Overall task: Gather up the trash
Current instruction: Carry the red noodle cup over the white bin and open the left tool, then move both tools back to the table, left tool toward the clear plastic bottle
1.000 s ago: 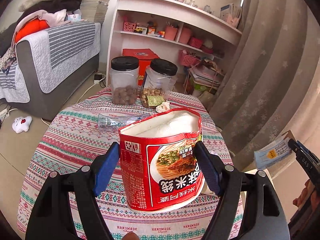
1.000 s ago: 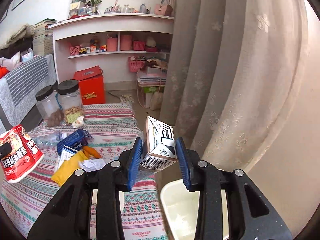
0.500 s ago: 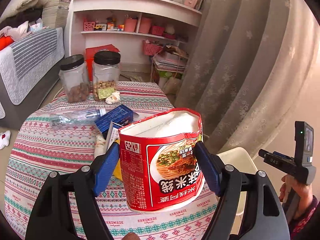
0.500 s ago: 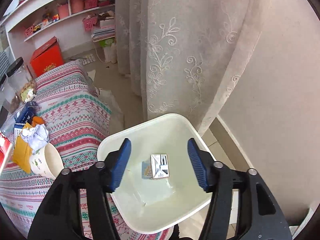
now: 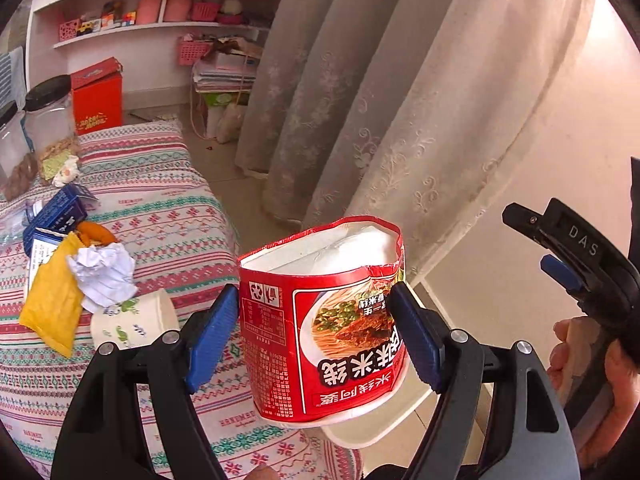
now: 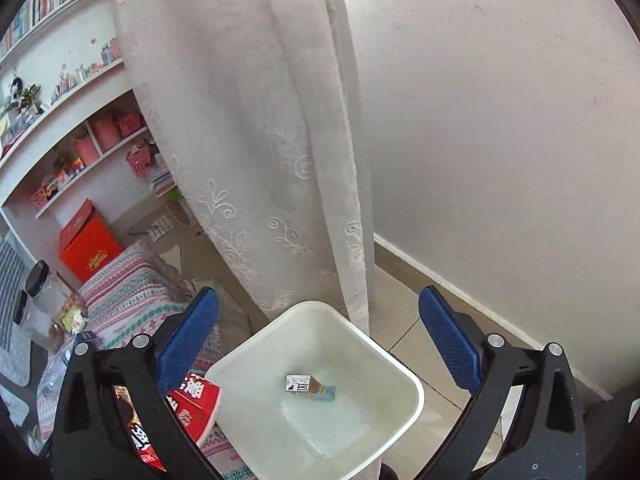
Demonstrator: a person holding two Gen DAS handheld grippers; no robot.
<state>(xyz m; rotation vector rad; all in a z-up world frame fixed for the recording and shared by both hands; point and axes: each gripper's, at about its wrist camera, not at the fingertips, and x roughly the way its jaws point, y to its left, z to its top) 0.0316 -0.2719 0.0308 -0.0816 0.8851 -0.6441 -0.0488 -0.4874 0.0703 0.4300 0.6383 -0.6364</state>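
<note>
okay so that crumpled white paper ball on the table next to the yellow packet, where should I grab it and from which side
Judging from the left wrist view, take the crumpled white paper ball across its bulging middle, coming from above. It lies partly on the yellow packet and close to the paper cup, so a side approach would likely bump them; the wad should squash enough for the pads to hold.

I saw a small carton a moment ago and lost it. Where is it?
The small carton lies on the bottom of the white bin, seen from the right-hand camera, on the floor beside the curtain.

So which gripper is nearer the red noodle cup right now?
Left. The left gripper is clamped on the red noodle cup; the right gripper, jaws opening and empty, hangs over the white bin beside it.
</note>
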